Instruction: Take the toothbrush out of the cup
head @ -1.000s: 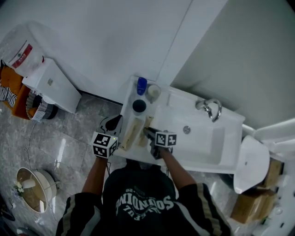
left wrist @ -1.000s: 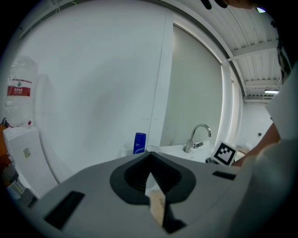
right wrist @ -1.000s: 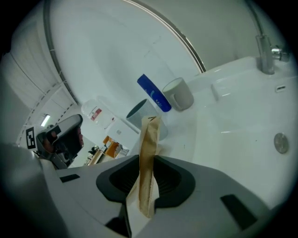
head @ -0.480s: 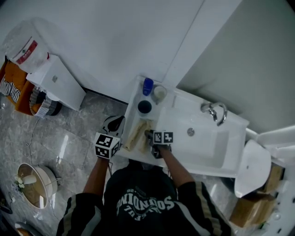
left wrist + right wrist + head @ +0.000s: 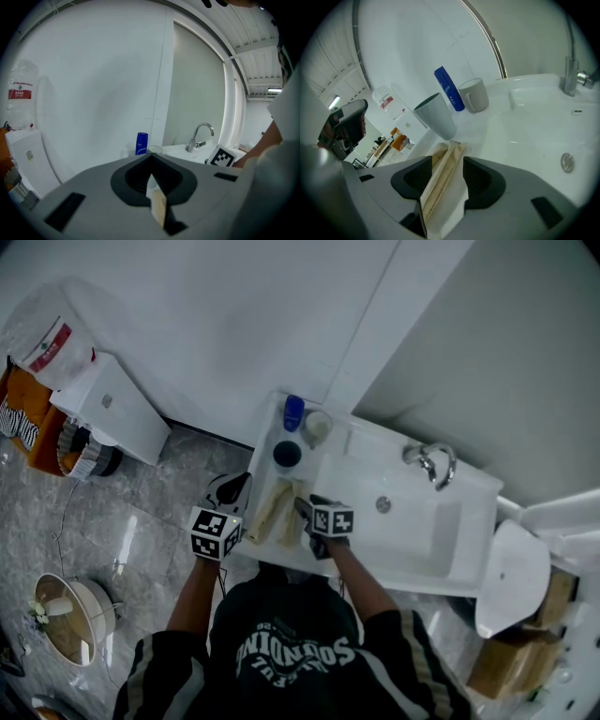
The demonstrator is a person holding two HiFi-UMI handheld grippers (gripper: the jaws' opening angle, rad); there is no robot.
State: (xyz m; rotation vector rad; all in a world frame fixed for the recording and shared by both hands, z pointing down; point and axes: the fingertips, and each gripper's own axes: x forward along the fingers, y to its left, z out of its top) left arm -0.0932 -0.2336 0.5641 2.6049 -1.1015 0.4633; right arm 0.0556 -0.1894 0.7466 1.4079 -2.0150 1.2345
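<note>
Item: wrapped toothbrush (image 5: 440, 187). Flat on desk (image 5: 487, 129), at 6 o'clock of grey cup (image 5: 436, 117), outside it.
Right tool (image 5: 446, 161): jaws just been opening, released, straddling wrapper, pads clear.
Left tool (image 5: 151, 171): clenched on thin cream slip (image 5: 158, 208).
Hazards: wrapper likely clinging to pad on withdrawal, dragging toothbrush over desk's near edge onto floor (image 5: 141, 521); forward nudge toppling cup.

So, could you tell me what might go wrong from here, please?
The right gripper has just been opening its fingers round the wrapped toothbrush, which rests on the narrow sink ledge: it could slide off the edge. The grey cup stands just beyond it, so a forward nudge might tip it.
</note>
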